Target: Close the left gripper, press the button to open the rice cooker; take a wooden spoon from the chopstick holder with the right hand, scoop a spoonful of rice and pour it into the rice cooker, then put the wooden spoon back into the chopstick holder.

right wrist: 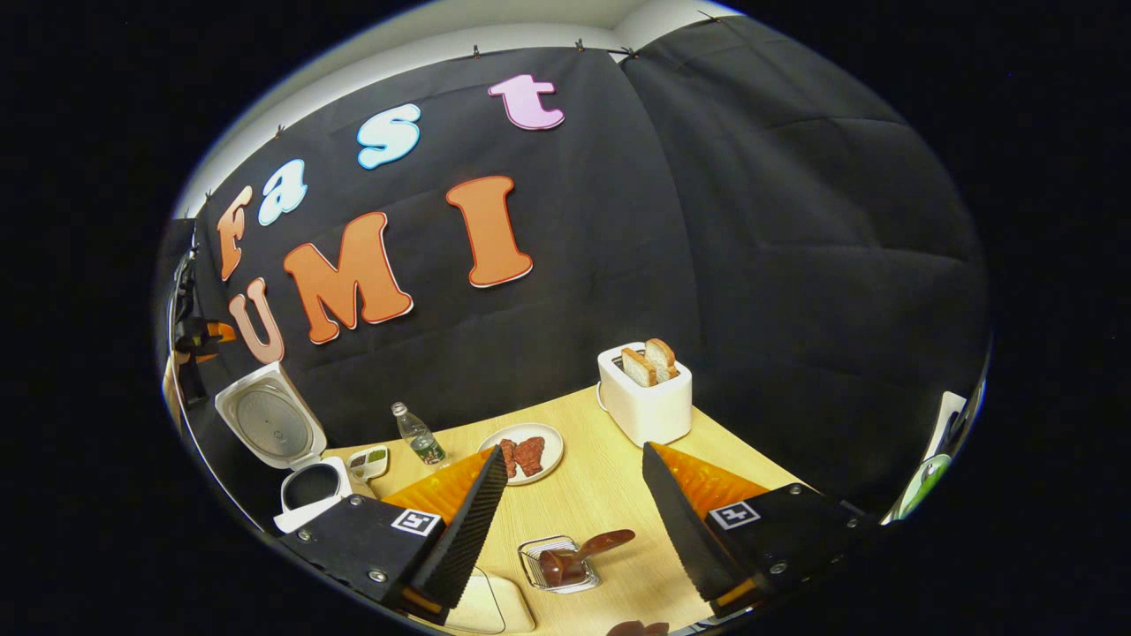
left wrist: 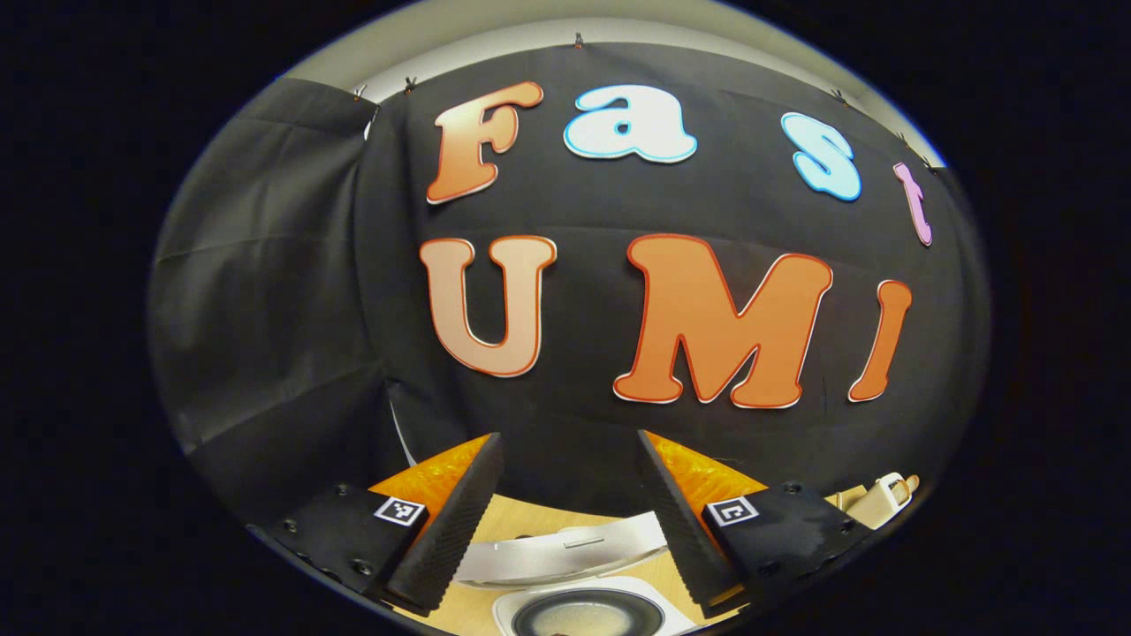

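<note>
Rice cooker (right wrist: 296, 442) open at the desk's (right wrist: 610, 495) far left, button step done — spoon-fetching next, right gripper (right wrist: 574, 503) fingers apart above the wooden spoon (right wrist: 588, 549) in its holder (right wrist: 558, 564) — left gripper (left wrist: 565, 495) likewise apart.

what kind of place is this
Likely a mock kitchen counter staged in a recording booth: a wooden table against black cloth, set with an open rice cooker, a toaster holding bread, and a plate of meat.
</note>
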A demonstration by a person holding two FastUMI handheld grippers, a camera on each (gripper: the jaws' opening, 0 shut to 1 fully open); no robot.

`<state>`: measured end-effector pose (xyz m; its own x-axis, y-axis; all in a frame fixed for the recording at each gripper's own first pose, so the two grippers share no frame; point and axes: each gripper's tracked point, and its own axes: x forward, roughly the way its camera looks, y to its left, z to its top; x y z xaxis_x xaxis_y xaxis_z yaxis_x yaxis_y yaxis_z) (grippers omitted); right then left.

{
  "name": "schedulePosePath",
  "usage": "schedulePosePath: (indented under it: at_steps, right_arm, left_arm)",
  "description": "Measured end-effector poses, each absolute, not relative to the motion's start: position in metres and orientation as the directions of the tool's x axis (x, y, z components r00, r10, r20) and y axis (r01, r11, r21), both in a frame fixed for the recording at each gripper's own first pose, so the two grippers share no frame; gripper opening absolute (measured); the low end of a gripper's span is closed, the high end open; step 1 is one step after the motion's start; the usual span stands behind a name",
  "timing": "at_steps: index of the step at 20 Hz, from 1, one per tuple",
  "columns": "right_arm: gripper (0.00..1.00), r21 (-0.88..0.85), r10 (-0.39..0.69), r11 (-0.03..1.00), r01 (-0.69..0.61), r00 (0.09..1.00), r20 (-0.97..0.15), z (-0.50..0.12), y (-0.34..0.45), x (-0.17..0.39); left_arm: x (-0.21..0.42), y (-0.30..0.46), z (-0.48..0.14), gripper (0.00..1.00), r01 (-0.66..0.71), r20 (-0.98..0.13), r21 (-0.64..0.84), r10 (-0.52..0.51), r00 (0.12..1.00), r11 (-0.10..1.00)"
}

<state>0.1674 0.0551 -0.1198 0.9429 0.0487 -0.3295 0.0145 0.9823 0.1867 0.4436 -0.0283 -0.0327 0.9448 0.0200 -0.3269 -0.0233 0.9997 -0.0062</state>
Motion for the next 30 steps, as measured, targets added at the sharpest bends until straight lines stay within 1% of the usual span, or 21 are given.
schedulePosePath:
  at_steps: [2,4,10,11,14,19,21,24,26,28,30]
  right_arm:
    - [0.95,0.186,0.061,0.983,0.001,0.944,-0.325,-0.118,0.063,0.166]
    - [0.95,0.166,0.067,0.986,-0.014,0.946,-0.317,-0.113,0.069,0.166]
    - [0.95,0.194,0.110,0.979,-0.056,0.953,-0.282,-0.094,0.088,0.166]
    - [0.94,0.197,0.113,0.979,-0.058,0.953,-0.281,-0.093,0.089,0.166]
    - [0.95,0.186,0.122,0.980,-0.072,0.954,-0.275,-0.089,0.095,0.164]
    - [0.95,0.194,0.161,0.975,-0.111,0.950,-0.267,-0.089,0.116,0.158]
    - [0.95,0.198,0.179,0.972,-0.128,0.946,-0.269,-0.091,0.125,0.154]
    - [0.95,0.206,0.208,0.966,-0.153,0.938,-0.278,-0.095,0.139,0.146]
    - [0.94,0.207,0.225,0.964,-0.169,0.932,-0.286,-0.100,0.148,0.143]
    - [0.95,0.208,0.243,0.960,-0.187,0.925,-0.291,-0.103,0.156,0.139]
    - [0.95,0.203,0.253,0.959,-0.198,0.919,-0.301,-0.109,0.160,0.136]
  left_arm:
    - [0.450,-0.018,-0.057,1.00,-0.050,-0.384,0.010,0.050,0.922,0.999]
    - [0.454,-0.010,-0.074,1.00,-0.073,-0.418,0.010,0.071,0.906,0.997]
    - [0.442,-0.014,-0.112,1.00,-0.071,-0.508,-0.028,0.047,0.860,0.997]
    - [0.441,-0.014,-0.104,1.00,-0.062,-0.472,-0.016,0.047,0.880,0.998]
    - [0.427,-0.021,-0.107,1.00,-0.047,-0.473,-0.024,0.030,0.880,0.999]
    - [0.392,-0.036,-0.114,1.00,0.007,-0.523,-0.077,-0.047,0.851,0.997]
    - [0.370,-0.043,-0.118,0.99,0.020,-0.521,-0.084,-0.061,0.851,0.996]
    - [0.329,-0.058,-0.134,1.00,0.037,-0.526,-0.089,-0.079,0.847,0.995]
    - [0.298,-0.074,-0.161,0.98,0.070,-0.562,-0.118,-0.125,0.818,0.991]
    - [0.272,-0.081,-0.187,0.99,0.078,-0.586,-0.129,-0.139,0.799,0.989]
    - [0.255,-0.079,-0.215,0.98,0.054,-0.600,-0.094,-0.100,0.793,0.994]
